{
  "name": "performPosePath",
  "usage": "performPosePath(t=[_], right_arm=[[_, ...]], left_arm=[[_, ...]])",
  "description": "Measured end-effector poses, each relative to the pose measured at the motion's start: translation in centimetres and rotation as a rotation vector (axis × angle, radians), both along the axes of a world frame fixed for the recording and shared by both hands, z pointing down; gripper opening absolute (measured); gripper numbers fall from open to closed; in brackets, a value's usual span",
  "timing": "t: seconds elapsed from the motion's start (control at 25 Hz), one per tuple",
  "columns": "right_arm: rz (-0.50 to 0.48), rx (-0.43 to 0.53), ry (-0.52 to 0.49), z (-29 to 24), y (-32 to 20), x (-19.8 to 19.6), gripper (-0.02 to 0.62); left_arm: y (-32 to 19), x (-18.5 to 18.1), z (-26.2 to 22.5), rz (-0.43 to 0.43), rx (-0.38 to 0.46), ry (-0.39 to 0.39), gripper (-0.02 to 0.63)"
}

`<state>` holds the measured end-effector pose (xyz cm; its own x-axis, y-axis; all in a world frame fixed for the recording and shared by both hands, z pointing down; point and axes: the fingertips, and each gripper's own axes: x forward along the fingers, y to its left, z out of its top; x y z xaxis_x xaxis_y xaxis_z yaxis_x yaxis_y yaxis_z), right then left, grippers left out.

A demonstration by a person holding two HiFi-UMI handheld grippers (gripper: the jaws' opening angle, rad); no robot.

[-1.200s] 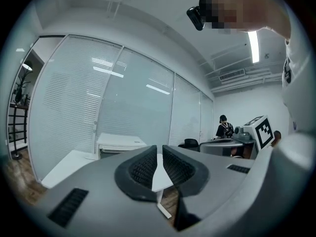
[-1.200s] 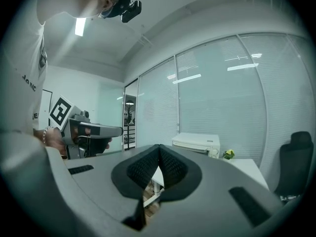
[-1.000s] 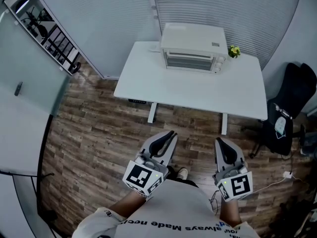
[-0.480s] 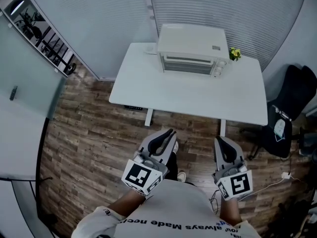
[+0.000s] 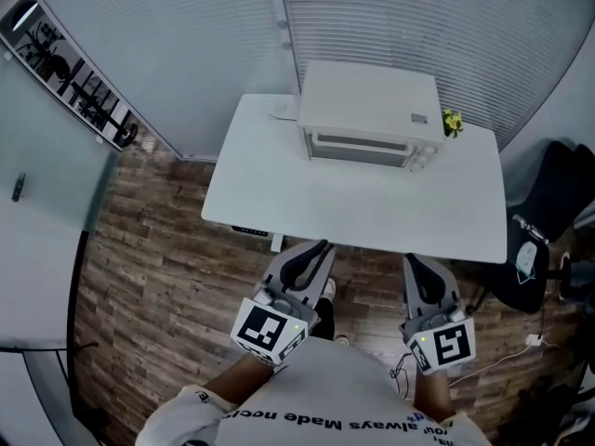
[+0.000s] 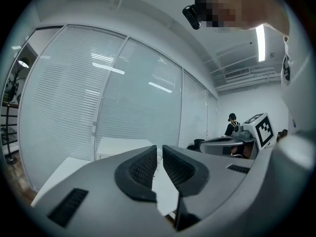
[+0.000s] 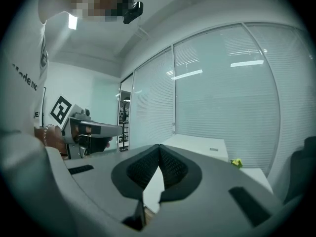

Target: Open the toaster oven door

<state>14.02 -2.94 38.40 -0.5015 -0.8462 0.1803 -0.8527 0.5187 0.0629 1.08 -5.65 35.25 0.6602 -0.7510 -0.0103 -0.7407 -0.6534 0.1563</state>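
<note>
A white toaster oven (image 5: 367,114) stands at the back of a white table (image 5: 353,207), its glass door shut and its knobs at the front right. Both grippers are held level in front of the person, short of the table's near edge and far from the oven. The left gripper (image 5: 313,252) has a narrow gap between its pads and nothing in it, as the left gripper view (image 6: 159,149) also shows. The right gripper (image 5: 418,266) has its tips touching and is empty, as the right gripper view (image 7: 159,148) also shows. The oven (image 7: 197,144) shows beyond the right jaws.
A small yellow flower (image 5: 453,121) sits right of the oven. A black office chair (image 5: 548,216) stands right of the table, with a cable (image 5: 521,342) on the wood floor. Blinds-covered glass walls close the room behind the table. Another person (image 6: 232,125) stands far off.
The table and oven have drawn closer in the head view. Both grippers have moved forward together and now sit just short of the table's front edge. Neither gripper's jaws have changed.
</note>
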Motion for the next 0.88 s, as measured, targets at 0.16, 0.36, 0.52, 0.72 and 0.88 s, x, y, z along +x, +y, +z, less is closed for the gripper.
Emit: performPosePath(t=[0.16, 0.36, 0.52, 0.72, 0.88], right_arm=[[0.005, 0.000, 0.002, -0.2, -4.0, -0.5, 0.008], [0.014, -0.001, 0.004, -0.6, -9.0, -1.2, 0.008], [0.018, 0.003, 0.010, -0.8, -12.9, -1.8, 0.008], [0.027, 0.011, 0.010, -1.0, -16.5, -2.7, 0.008], [0.036, 0.004, 0.011, -0.3, -18.2, -3.2, 0.008]], left_arm=[[-4.1, -0.3, -0.2, 0.010, -0.003, 0.000, 0.051], [-9.3, -0.9, -0.5, 0.016, 0.000, 0.006, 0.051], [-13.2, -1.4, -0.6, 0.022, 0.002, 0.006, 0.051], [-17.0, -2.2, -0.3, 0.031, -0.001, -0.002, 0.051], [-19.1, -2.5, 0.5, 0.036, -0.007, -0.014, 0.051]])
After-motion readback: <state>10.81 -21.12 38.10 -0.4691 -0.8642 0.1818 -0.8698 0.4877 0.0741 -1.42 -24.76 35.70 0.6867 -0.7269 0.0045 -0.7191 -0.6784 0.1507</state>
